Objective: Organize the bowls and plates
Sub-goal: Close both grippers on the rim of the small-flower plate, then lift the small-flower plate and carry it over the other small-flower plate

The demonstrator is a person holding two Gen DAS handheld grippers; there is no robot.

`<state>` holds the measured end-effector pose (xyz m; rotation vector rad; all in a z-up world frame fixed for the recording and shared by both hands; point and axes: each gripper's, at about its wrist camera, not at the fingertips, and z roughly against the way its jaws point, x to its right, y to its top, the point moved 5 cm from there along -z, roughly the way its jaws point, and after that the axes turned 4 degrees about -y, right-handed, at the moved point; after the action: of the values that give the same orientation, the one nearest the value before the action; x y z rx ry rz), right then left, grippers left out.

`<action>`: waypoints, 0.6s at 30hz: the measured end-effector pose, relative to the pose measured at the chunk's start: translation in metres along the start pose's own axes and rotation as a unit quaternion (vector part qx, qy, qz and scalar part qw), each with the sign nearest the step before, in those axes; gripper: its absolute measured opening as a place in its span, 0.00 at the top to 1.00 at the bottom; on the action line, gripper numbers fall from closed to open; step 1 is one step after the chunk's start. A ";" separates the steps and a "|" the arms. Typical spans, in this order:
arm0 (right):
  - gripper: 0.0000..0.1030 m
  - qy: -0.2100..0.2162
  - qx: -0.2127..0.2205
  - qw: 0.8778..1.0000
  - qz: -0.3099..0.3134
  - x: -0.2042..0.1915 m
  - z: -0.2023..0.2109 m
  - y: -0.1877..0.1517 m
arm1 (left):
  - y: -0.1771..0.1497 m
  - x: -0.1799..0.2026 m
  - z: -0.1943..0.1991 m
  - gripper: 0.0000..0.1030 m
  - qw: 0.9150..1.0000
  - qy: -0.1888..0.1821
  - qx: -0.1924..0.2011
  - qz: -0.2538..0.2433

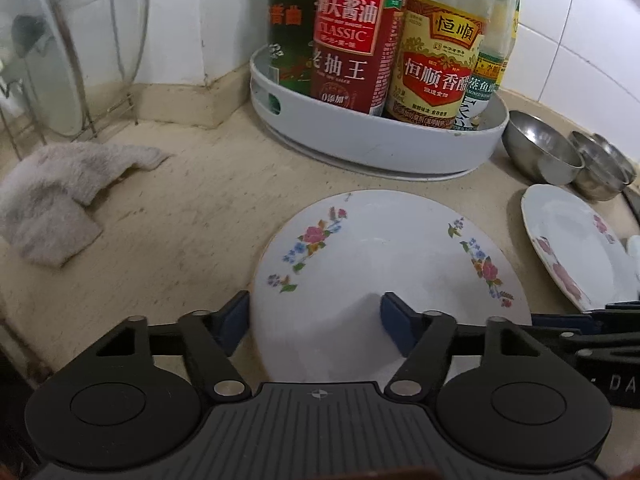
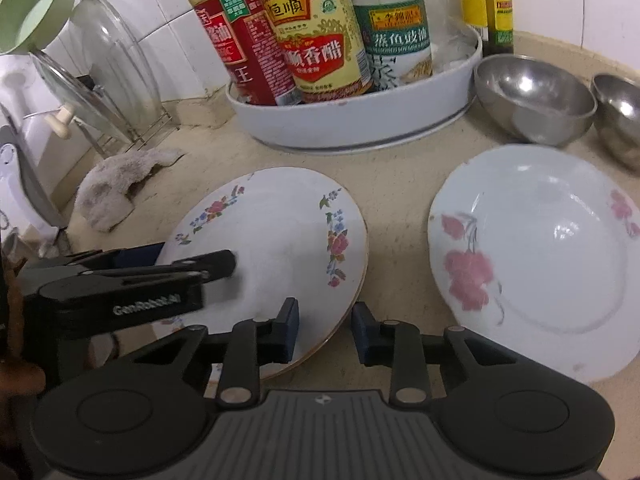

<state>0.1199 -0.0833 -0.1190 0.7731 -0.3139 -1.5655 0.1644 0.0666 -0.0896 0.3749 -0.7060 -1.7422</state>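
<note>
White round tray (image 1: 400, 142) of sauce bottles (image 1: 352, 40) (labels in Chinese), crumpled cloth (image 1: 60, 200), glass lids in rack (image 1: 52, 80)

White plate (image 2: 276, 236) has small pink-and-blue flower sprigs. The other plate (image 2: 552, 256) has big pink blooms; bowls (image 2: 532, 96) are plain steel.

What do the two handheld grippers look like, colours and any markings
Both are matte black plastic. The left gripper and right gripper each have two round black discs beside a ribbed grey centre plate, black linkage arms with silver pivot pins, and dark blue pads on the fingertips. The left gripper's side carries pale lettering starting "GenRobot". No cables or sleeves are visible.
</note>
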 end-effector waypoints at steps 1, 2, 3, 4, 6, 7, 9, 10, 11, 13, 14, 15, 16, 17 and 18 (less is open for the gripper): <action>0.73 0.003 0.003 1.000 0.000 0.000 0.001 -0.001 | -0.001 -0.002 0.002 0.33 1.000 -0.003 0.004 -0.002; 0.73 0.006 0.006 1.000 0.001 0.001 0.001 -0.002 | -0.001 -0.004 0.002 0.34 1.000 -0.006 0.006 -0.006; 0.73 0.006 0.007 1.000 0.002 0.002 0.000 -0.001 | -0.001 -0.005 0.002 0.34 1.000 -0.009 0.007 -0.008; 0.73 0.004 0.008 1.000 -0.002 0.003 0.000 0.001 | 0.001 -0.006 0.001 0.34 1.000 -0.009 0.009 -0.007; 0.73 -0.004 0.009 1.000 -0.009 0.005 -0.004 0.006 | 0.002 -0.011 -0.001 0.30 1.000 0.002 0.018 -0.005; 0.73 -0.007 0.011 1.000 -0.009 0.006 -0.005 0.008 | 0.002 -0.013 -0.002 0.23 1.000 0.004 0.020 -0.005; 0.72 -0.008 0.023 1.000 -0.001 0.006 -0.008 0.009 | 0.003 -0.017 -0.004 0.18 1.000 0.011 0.025 -0.003; 0.71 -0.009 0.027 1.000 -0.001 0.005 -0.008 0.009 | 0.003 -0.017 -0.004 0.19 1.000 0.012 0.027 -0.002; 0.71 -0.012 0.028 1.000 0.002 0.005 -0.008 0.008 | 0.002 -0.017 -0.004 0.20 1.000 0.011 0.028 -0.002; 0.72 -0.019 0.033 0.999 0.010 0.002 -0.008 0.006 | 0.001 -0.011 -0.001 0.40 0.999 -0.007 0.035 -0.005; 0.72 -0.019 0.037 0.999 0.010 0.002 -0.008 0.005 | 0.000 -0.008 0.001 0.40 0.999 -0.001 0.035 -0.006; 0.73 -0.019 0.039 0.999 0.009 0.002 -0.007 0.004 | -0.001 -0.006 0.001 0.40 0.999 0.005 0.036 -0.007; 0.75 -0.018 0.039 0.999 0.007 0.002 -0.006 0.003 | -0.001 -0.006 0.001 0.42 0.999 0.004 0.035 -0.001; 0.77 -0.013 0.038 0.999 0.001 0.005 -0.005 0.002 | -0.001 -0.007 0.003 0.45 0.999 0.006 0.035 0.006; 0.77 -0.007 0.036 0.999 -0.009 0.008 -0.003 0.001 | -0.001 -0.008 0.004 0.48 0.999 0.007 0.033 0.009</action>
<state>0.1230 -0.0904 -0.1228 0.8233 -0.3768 -1.5832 0.1632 0.0755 -0.0881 0.4246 -0.7563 -1.6997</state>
